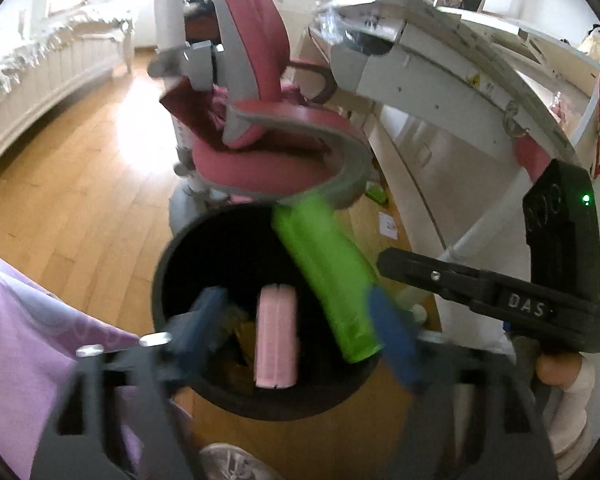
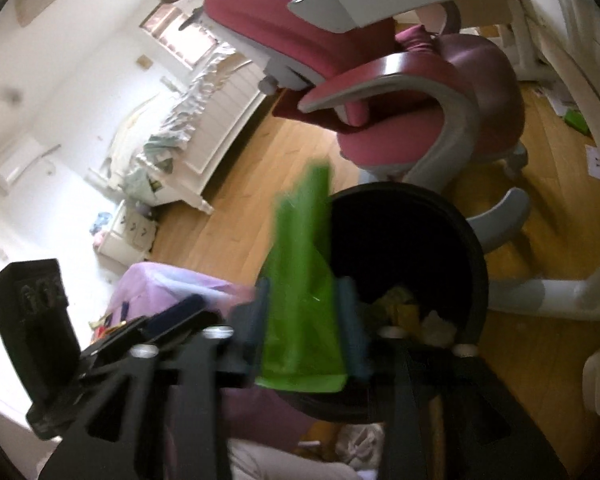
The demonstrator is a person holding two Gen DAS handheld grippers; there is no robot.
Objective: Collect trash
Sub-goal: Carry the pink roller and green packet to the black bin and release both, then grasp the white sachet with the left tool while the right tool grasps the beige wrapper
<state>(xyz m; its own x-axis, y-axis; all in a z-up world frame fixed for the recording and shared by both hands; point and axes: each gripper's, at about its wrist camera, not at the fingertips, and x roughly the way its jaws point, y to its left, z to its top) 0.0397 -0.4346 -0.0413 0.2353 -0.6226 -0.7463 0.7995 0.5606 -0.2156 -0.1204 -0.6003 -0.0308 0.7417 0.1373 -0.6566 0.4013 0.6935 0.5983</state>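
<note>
A black round trash bin stands on the wooden floor; it also shows in the right wrist view. My left gripper is open above the bin, and a pink flat packet hangs between its blue fingers without touching them, over the bin's mouth. My right gripper is shut on a green package at the bin's left rim. The same green package shows in the left wrist view, slanting over the bin. Crumpled trash lies inside the bin.
A pink and grey desk chair stands just behind the bin. A white desk is on the right, with papers on the floor under it. Lilac cloth is at the left. A white bed stands far left.
</note>
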